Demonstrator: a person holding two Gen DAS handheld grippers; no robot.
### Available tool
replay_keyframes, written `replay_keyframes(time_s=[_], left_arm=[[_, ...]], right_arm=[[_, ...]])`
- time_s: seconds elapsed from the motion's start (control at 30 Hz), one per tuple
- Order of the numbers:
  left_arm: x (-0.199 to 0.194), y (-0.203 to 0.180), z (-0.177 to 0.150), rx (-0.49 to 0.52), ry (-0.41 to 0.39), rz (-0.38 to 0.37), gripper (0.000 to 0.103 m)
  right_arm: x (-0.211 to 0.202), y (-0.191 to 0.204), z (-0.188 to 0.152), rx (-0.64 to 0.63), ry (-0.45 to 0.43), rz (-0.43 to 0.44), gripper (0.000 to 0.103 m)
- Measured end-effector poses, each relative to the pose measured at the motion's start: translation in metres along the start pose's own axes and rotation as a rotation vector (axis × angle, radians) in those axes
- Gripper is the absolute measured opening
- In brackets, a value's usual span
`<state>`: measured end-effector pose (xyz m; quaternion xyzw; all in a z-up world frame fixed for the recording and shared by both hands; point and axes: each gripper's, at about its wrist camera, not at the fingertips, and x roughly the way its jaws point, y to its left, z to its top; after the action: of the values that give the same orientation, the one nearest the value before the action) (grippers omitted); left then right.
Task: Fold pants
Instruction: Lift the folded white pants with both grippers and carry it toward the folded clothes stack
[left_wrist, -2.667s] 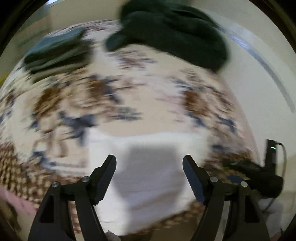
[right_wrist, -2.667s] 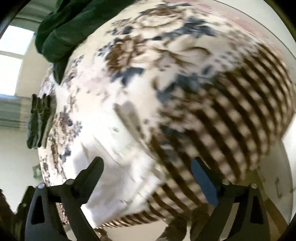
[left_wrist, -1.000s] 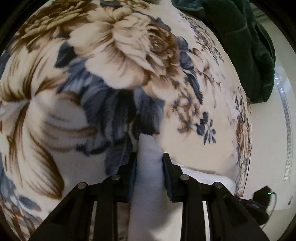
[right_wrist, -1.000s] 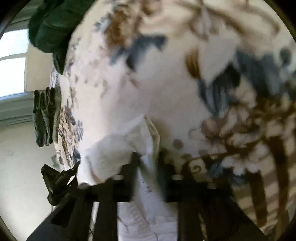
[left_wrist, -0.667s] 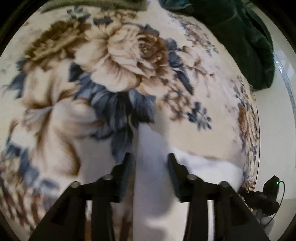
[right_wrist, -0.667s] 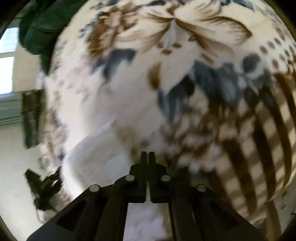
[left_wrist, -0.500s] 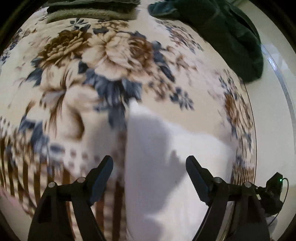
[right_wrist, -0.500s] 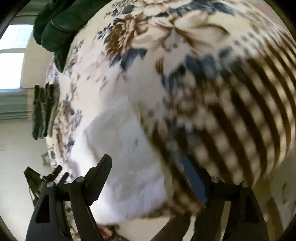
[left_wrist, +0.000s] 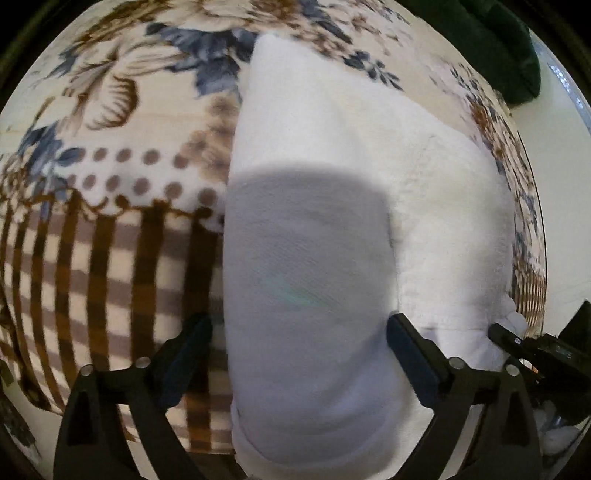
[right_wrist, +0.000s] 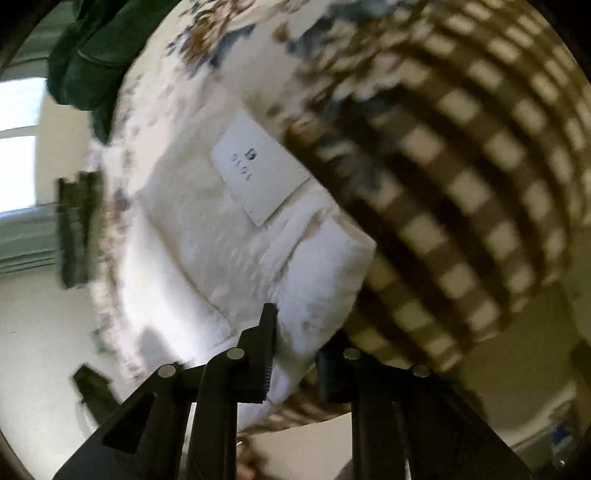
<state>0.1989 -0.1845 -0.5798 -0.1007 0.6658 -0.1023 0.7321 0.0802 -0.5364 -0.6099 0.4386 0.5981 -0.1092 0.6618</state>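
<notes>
The white pants (left_wrist: 332, 184) lie folded on a floral and checked blanket (left_wrist: 110, 240). In the left wrist view my left gripper (left_wrist: 299, 350) is open, its fingers spread to either side of the near end of the pants, just above the cloth. In the right wrist view the pants (right_wrist: 229, 236) show a white label patch (right_wrist: 258, 173) on top. My right gripper (right_wrist: 295, 354) is closed down on the near corner of the pants; the cloth sits between the fingers. The right gripper also shows at the right edge of the left wrist view (left_wrist: 535, 350).
A dark green garment (left_wrist: 498, 48) lies at the far right of the blanket; it also shows in the right wrist view (right_wrist: 96, 48). A folded dark green stack (right_wrist: 77, 229) lies at the blanket's far side. The blanket's near edge drops off below the grippers.
Both grippers let go of the pants' far end and drew back to the near end. The left stays open; the right has since closed on the near corner.
</notes>
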Motion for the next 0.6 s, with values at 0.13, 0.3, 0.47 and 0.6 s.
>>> replay_keyframes(time_s=[0.13,0.3,0.47,0.6], left_arm=[[-0.002,-0.004,-0.002,0.001,-0.004,0.009,0.099],[-0.006,0.004,-0.007,-0.022,-0.007,-0.006,0.098],[-0.009,0.016,-0.009,-0.092,0.001,-0.071,0.098],[-0.007,0.029,-0.005,-0.151,0.006,-0.133,0.098]], right_arm=[[0.008,0.004,0.006,-0.015,0.058,0.011,0.020],[0.003,-0.012,0.008,0.031,0.115,0.111,0.035],[0.011,-0.026,0.005,0.064,0.138,0.249,0.070],[0.043,-0.009,0.004,0.012,0.166,0.271,0.084]])
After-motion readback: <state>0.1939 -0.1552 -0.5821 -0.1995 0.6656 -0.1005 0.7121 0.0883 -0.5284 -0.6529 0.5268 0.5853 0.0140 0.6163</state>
